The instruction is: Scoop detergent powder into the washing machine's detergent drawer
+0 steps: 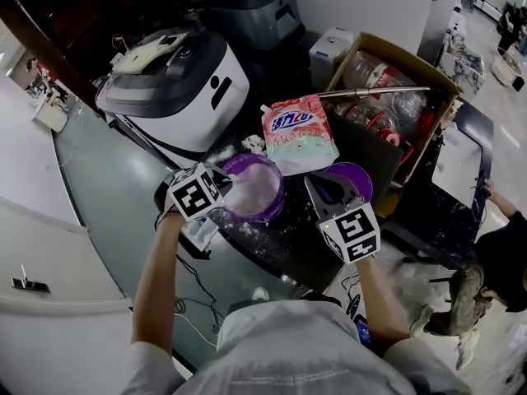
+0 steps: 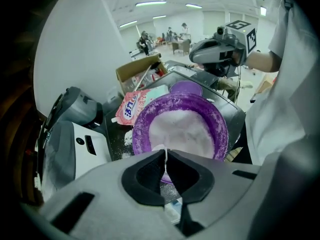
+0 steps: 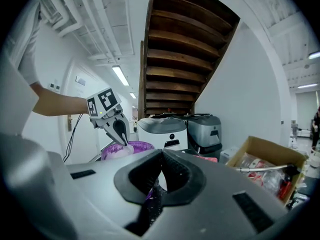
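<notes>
Pale shirt point(image 1: 272, 344) and two bare forearms fill the bottom of the head view, reaching to a dark counter dusted with spilt powder. On it stands an open purple tub point(image 1: 268, 210) of white detergent powder point(image 1: 254, 186), with a pink detergent bag point(image 1: 298, 130) just behind and a cardboard box point(image 1: 387, 56) of bottles further right. The left gripper point(image 1: 225, 186) has its jaws pressed together on the thin white handle of a scoop point(image 2: 165, 159), whose bowl sits in the powder at the tub's near rim. This looks like the loading step, with the scoop filling and nothing yet carried across. The right gripper point(image 3: 159, 171) is also closed, and a powder-speckled purple edge shows in its slit. I judge that to be the purple lid point(image 1: 360, 178), held aside. Next the scoop needs lifting level and moving to the drawer, so powder does not spill. Only the right gripper view shows the scoop's tip entering the powder. Only the left gripper view shows how full the tub is. A white washing machine point(image 1: 177, 76) stands behind the tub, but no view plainly shows its detergent drawer
</notes>
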`<act>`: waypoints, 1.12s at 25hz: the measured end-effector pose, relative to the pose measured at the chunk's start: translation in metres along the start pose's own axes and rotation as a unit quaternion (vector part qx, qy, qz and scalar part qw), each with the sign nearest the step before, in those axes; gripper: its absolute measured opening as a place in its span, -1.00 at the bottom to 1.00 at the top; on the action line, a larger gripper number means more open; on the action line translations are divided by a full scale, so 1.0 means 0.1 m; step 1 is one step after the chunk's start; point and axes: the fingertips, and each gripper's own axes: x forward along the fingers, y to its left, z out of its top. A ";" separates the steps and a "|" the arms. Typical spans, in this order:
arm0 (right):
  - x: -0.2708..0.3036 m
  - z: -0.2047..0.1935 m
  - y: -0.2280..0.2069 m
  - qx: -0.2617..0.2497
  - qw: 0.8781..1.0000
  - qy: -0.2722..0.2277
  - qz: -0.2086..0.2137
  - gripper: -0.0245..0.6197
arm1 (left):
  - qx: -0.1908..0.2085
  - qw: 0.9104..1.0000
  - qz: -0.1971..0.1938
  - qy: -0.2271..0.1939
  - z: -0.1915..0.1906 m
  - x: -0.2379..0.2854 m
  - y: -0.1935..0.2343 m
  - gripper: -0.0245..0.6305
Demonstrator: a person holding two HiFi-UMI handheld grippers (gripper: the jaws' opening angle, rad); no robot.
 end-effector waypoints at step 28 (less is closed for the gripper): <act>0.23 -0.14 -0.01 0.027 0.999 0.023 0.018 -0.91 | -0.078 0.985 -0.151 0.023 -0.03 0.05 -0.44 -0.88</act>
